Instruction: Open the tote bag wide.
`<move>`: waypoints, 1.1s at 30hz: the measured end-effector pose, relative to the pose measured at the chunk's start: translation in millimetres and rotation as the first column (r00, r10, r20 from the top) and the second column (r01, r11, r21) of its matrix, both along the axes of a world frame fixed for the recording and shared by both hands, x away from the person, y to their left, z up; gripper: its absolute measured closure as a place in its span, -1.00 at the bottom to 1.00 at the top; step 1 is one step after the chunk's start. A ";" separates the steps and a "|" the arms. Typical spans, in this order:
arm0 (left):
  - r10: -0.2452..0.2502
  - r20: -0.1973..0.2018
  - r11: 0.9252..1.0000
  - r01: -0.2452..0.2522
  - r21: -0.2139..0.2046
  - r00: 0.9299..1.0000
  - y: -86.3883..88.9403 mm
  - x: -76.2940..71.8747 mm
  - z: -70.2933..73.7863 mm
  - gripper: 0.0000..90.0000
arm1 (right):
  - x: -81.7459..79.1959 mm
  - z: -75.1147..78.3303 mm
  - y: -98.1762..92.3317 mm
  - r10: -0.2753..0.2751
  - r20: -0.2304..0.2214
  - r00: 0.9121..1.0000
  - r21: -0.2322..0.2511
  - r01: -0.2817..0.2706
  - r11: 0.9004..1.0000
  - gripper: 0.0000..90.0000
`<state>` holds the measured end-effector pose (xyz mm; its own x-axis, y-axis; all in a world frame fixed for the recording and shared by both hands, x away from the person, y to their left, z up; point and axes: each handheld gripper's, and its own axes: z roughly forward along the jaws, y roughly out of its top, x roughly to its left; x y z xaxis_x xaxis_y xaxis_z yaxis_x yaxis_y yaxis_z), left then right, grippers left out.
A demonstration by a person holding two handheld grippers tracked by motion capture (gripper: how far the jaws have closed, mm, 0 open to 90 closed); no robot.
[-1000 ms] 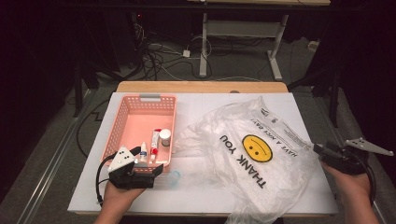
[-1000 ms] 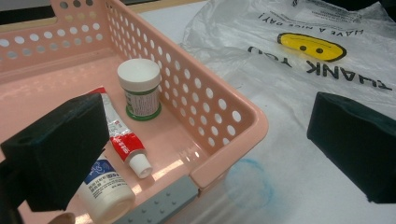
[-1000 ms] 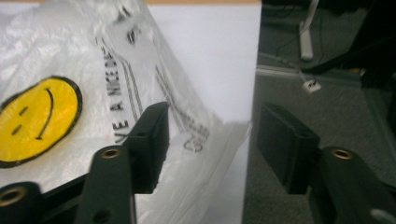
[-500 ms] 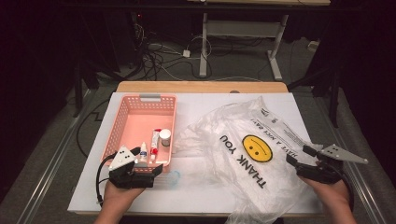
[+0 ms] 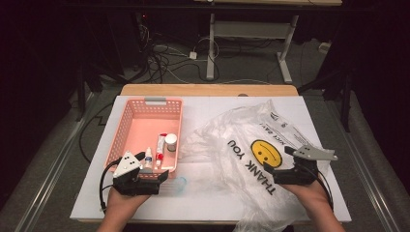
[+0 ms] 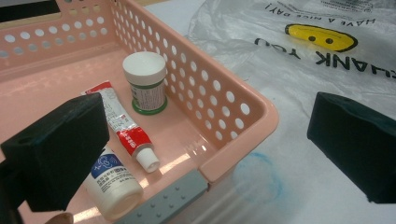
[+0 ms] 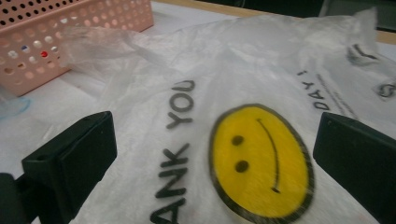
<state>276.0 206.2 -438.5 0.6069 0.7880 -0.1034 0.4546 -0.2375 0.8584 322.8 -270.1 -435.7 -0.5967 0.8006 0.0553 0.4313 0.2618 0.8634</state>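
Right claw (image 7: 212, 154) has just been opening wide — empty — above the bag's smiley (image 7: 259, 161); left claw (image 6: 201, 154) gapes over the basket rim (image 6: 243, 140).

Crinkled translucent plastic bag (image 5: 251, 145); perforated plastic basket (image 5: 126, 126)

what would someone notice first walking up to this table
Probably the crumpled clear plastic bag with a yellow smiley face and black THANK YOU lettering, spread over the right half of the white table. Next comes the pink perforated plastic basket on the left, holding a white-capped jar, a red-and-white tube and a small white bottle. Black tongs hover open at each: left tongs at the basket's near corner, right tongs over the smiley.
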 end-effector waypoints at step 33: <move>-0.011 0.005 0.999 0.011 -0.042 1.000 2.3 -1.6 -0.1 -1.00 | 13.0 -19.7 83.4 0.204 -0.072 0.976 -0.064 -0.209 0.976 -0.58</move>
<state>274.4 208.5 -438.6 0.6161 0.7764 -0.1332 0.4480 -0.2063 0.8699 335.7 -186.7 -455.4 -0.7463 0.6639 0.0467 0.4159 0.4105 0.8115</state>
